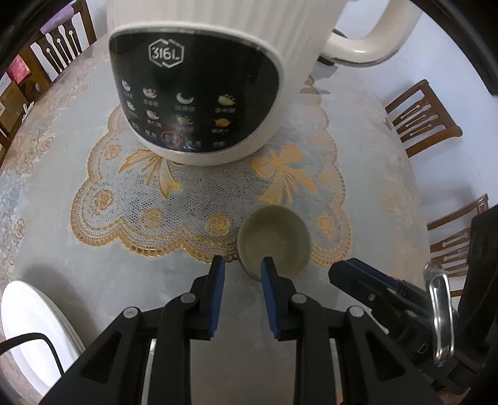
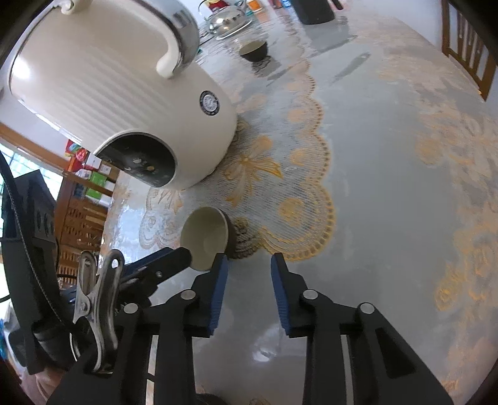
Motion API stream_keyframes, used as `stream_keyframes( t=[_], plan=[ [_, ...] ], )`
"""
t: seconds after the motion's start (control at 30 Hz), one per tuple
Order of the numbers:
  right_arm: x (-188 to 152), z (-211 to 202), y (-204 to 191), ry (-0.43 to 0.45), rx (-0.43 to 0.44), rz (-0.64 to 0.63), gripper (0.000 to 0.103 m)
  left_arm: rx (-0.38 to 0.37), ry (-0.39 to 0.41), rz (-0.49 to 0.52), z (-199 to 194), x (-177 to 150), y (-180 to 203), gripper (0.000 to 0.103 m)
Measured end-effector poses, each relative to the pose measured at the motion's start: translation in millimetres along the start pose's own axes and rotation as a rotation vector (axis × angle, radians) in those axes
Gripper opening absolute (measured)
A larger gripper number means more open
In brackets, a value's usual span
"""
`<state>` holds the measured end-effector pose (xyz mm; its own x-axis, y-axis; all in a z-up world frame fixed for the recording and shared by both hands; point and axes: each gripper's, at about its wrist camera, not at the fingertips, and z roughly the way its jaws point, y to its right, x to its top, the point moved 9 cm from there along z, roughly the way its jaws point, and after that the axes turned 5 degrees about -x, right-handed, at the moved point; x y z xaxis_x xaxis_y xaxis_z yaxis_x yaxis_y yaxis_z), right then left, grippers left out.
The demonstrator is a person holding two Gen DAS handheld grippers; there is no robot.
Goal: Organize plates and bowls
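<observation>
In the left wrist view, the left gripper (image 1: 241,263) sits at lower centre with its 2 blue-padded fingers spread apart. The right finger overlaps the near rim of a small bowl (image 1: 274,241), and the left finger sits just outside that rim; whether either pad touches the bowl cannot be told. The bowl stands upright on the edge of a lace doily (image 1: 199,199) with gold trim, which lies on the bench (image 1: 93,274). A cream electric cooker (image 1: 199,93) with a black control panel marked "316L" stands on the doily at upper centre. A white plate (image 1: 34,330) lies at lower left of the frame, near the bench edge. Wooden chairs (image 1: 423,118) stand at right.

In the right wrist view, the right gripper (image 2: 249,264) sits at lower centre, fingers spread and holding nothing, over bare bench surface. The small bowl (image 2: 207,236) appears just left of it, pale inside and dark outside. The left gripper enters from the lower left with 1 finger tip at the bowl's near rim. A second dark bowl (image 2: 253,50) stands at upper centre, well apart from the first, near a metal kettle (image 2: 225,17).
</observation>
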<state>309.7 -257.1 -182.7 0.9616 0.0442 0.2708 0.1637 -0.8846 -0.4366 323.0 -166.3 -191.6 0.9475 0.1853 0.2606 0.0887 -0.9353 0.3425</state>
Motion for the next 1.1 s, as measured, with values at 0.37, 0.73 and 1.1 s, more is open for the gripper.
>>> stream_keyframes(
  t=[0.37, 0.73, 1.1],
  plan=[
    [11.0, 23.4, -12.6, -0.016, 0.009, -0.028, 0.025, -0.017, -0.005, -0.019, 18.8, 4.8, -4.5, 0.022],
    [9.3, 32.9, -15.7, -0.034, 0.007, -0.035, 0.011, -0.061, -0.004, -0.021, 18.2, 5.6, -1.9, 0.01],
    [3.6, 16.5, -23.1, -0.016, 0.014, -0.014, 0.011, -0.066, 0.011, -0.004, -0.5, 3.4, 3.4, 0.01]
  ],
)
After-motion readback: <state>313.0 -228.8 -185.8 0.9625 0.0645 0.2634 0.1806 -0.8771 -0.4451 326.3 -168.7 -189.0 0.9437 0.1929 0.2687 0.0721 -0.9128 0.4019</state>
